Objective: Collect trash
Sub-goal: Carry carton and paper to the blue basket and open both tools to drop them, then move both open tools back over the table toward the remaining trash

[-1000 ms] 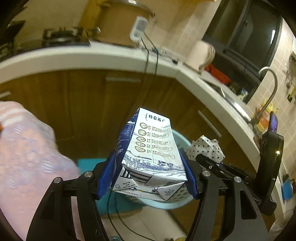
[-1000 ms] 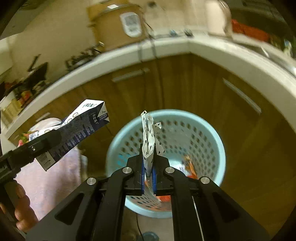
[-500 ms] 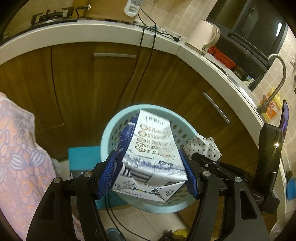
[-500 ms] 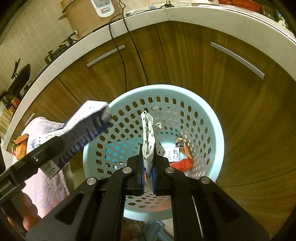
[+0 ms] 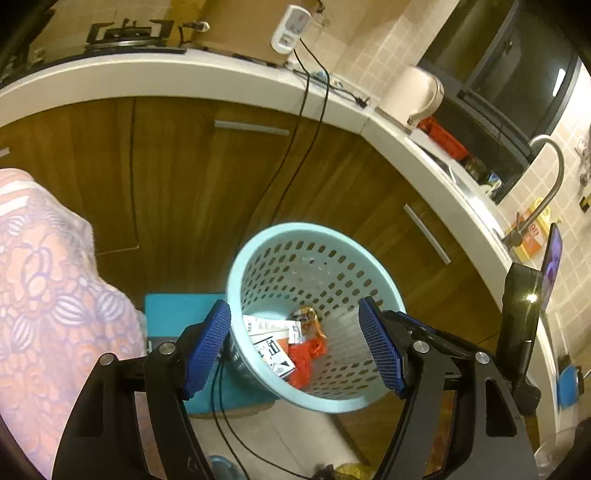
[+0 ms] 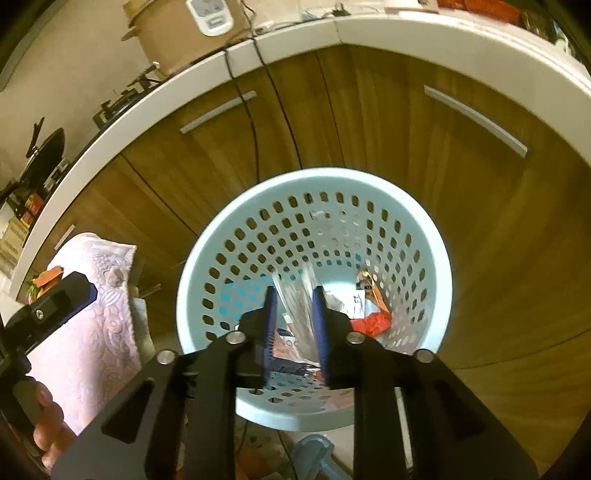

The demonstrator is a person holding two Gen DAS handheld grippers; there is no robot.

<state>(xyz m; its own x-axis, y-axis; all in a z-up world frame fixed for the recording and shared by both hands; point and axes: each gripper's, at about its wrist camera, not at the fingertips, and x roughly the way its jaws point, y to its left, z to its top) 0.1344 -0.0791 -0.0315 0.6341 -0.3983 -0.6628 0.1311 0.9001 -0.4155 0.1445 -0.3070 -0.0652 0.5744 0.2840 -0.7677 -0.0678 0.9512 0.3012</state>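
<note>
Both pieces of trash have left the pads since half a second ago: the milk carton [image 5: 275, 354] now lies at the bottom of the light blue basket [image 5: 332, 400], and the dotted paper is a pale streak [image 6: 297, 306] between the right pads, too blurred to tell whether it touches them

Nearest, the left hand-held gripper [image 5: 295, 349] is released, its blue pads spread wide on either side of the basket's mouth and holding nothing. The right hand-held gripper [image 6: 295, 328] stands slightly parted above the basket. Inside the basket an orange wrapper [image 5: 306, 354] lies against the carton, with a small foil packet [image 6: 369, 286] beside it; more white scraps lie under them, hard to make out.

Left of the basket a pink lace cloth [image 5: 48, 295] covers something I cannot identify. A teal box [image 5: 173, 314] sits on the tiled floor behind the basket, partly hidden by the left fingers. Two black cables [image 5: 306, 103] hang down the wooden cabinet doors [image 5: 184, 177]. Farther off, the white bench [image 5: 221, 74] curves round the corner, carrying a pale kettle [image 5: 417, 96], a rice cooker [image 6: 184, 33] cut off at the top, and a tap [image 5: 546, 177]
</note>
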